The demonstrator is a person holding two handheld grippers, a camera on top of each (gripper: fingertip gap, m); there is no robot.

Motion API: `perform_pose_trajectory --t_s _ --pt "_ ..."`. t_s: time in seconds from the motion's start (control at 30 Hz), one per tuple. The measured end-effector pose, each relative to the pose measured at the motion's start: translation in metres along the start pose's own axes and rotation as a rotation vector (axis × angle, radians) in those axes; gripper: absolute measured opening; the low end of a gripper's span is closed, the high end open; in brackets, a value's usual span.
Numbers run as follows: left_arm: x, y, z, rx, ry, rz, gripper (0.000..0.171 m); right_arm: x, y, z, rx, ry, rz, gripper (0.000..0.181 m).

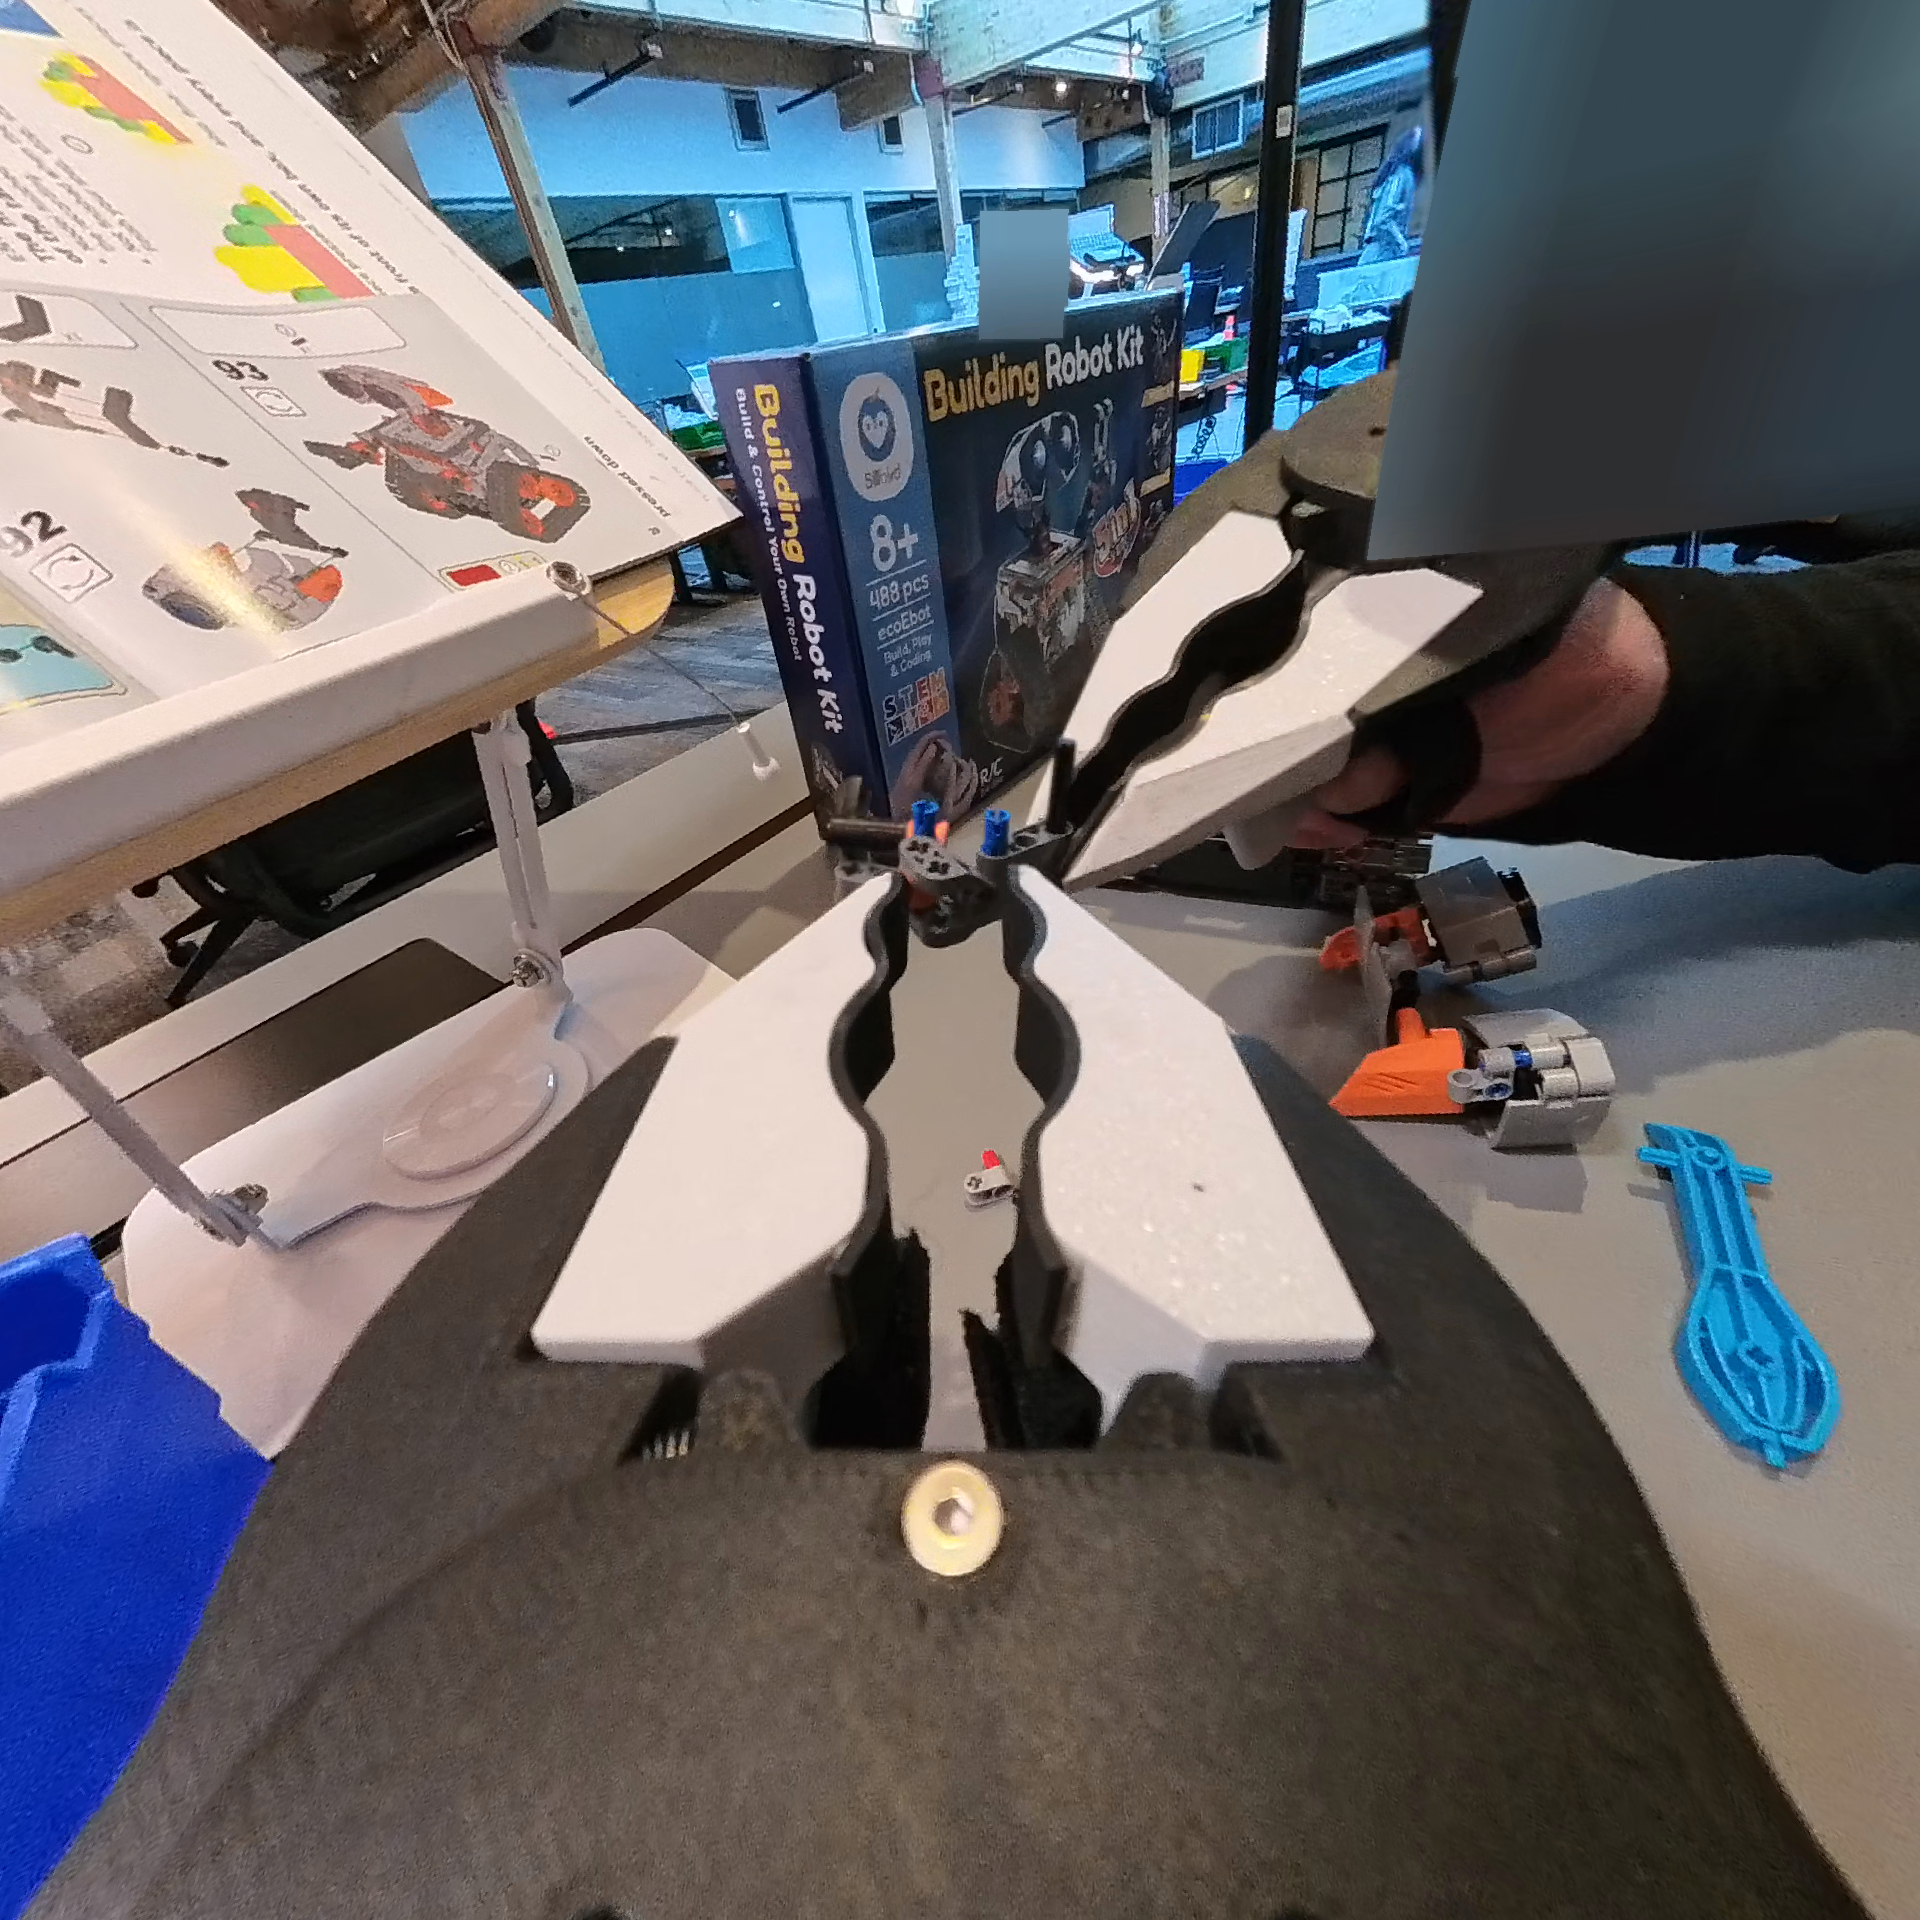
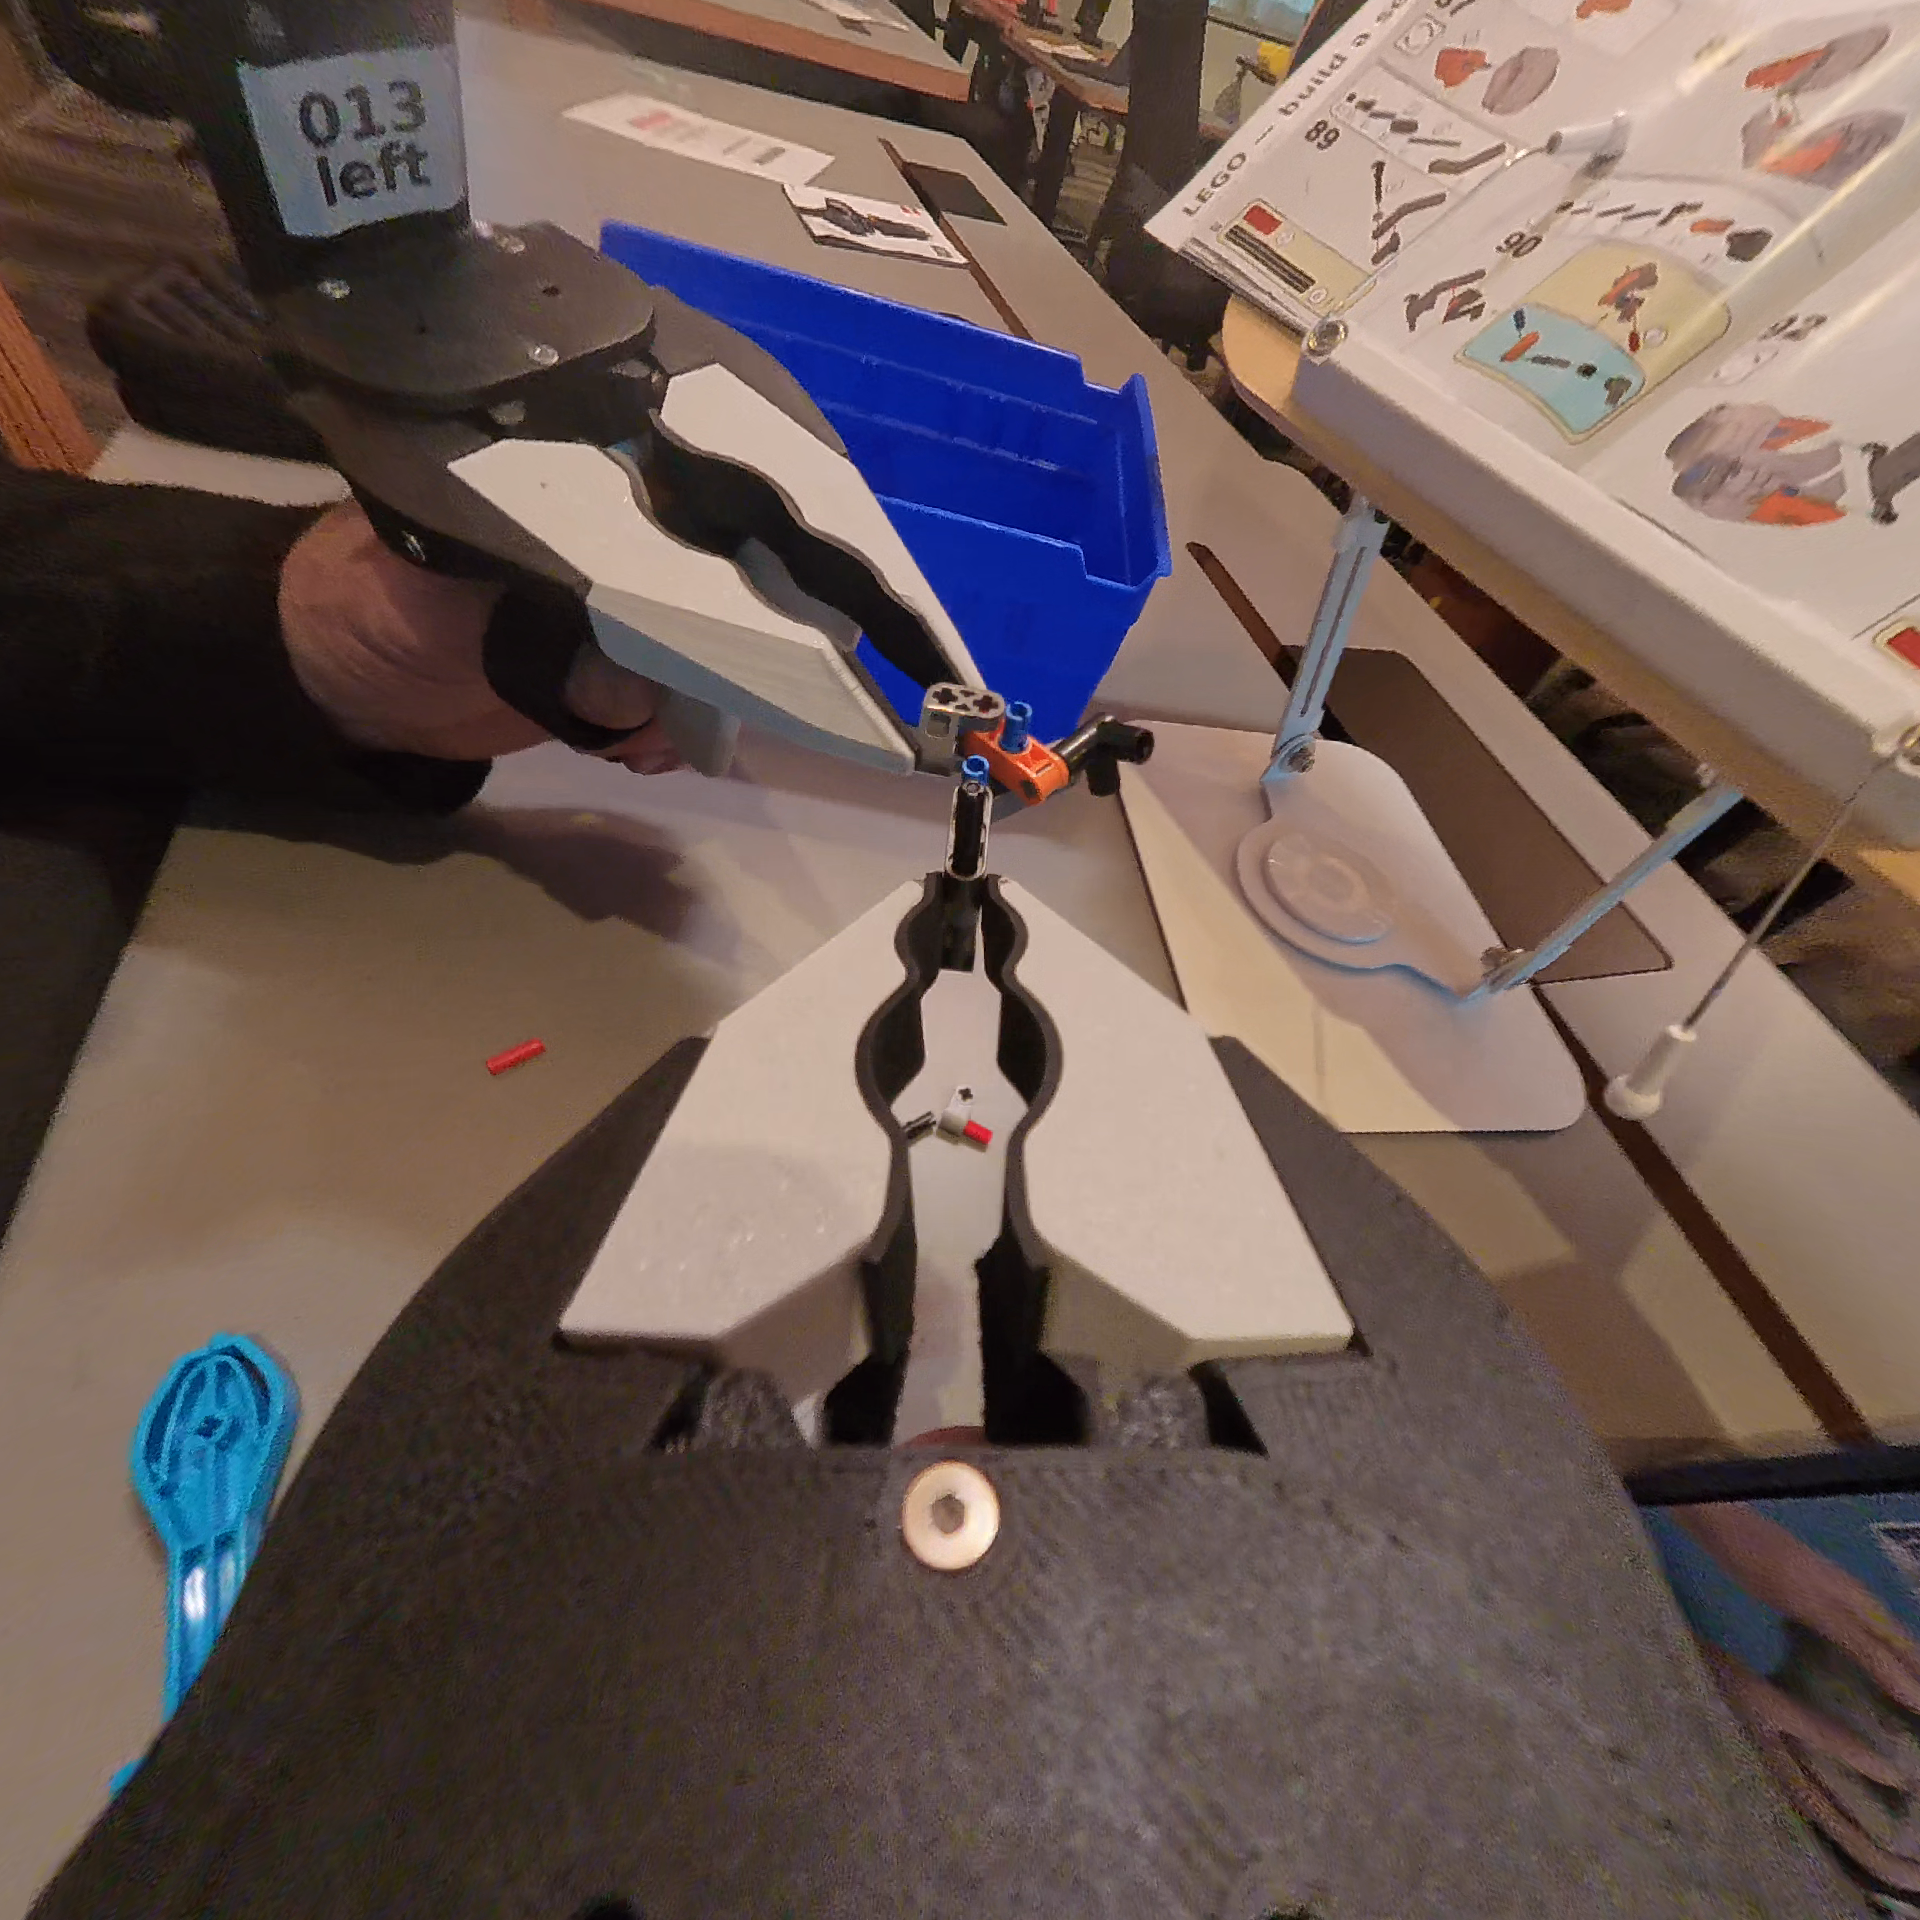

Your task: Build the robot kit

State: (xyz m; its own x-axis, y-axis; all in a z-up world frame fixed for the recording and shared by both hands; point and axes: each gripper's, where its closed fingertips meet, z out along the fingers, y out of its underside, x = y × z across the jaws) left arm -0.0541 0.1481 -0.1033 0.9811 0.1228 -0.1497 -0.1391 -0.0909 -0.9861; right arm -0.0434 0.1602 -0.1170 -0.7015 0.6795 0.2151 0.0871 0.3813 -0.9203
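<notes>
Jaws — two pairs, both gripping.

Left gripper: we hold it low and level, white fingers narrowed at the tips and clamped on a small part; our hand, dark-sleeved, wraps its grip from below.

Right gripper: we hold it likewise, fingers pinched at the tips on a thin black piece, tips pointing toward the left tongs' tips, nearly meeting them.

Right hand: closed round the handle, a black strap across the fingers, sleeve dark, behind the tongs.
</notes>
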Motion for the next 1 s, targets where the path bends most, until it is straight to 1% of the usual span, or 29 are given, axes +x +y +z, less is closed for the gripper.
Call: perform_pose_trajectory --t_s 0.17,1.0 --pt "0.0003 -0.0017 -0.0008 0.006 -0.004 0.013 0.015 0.0005 -0.0013 -0.0009 -0.01 0.038 -0.074 0.005" --pt "0.0038 -0.0074 -0.0025 0.027 -0.004 0.046 0.012 0.0024 -0.0023 -0.0019 -0.002 0.046 -0.085 0.006"
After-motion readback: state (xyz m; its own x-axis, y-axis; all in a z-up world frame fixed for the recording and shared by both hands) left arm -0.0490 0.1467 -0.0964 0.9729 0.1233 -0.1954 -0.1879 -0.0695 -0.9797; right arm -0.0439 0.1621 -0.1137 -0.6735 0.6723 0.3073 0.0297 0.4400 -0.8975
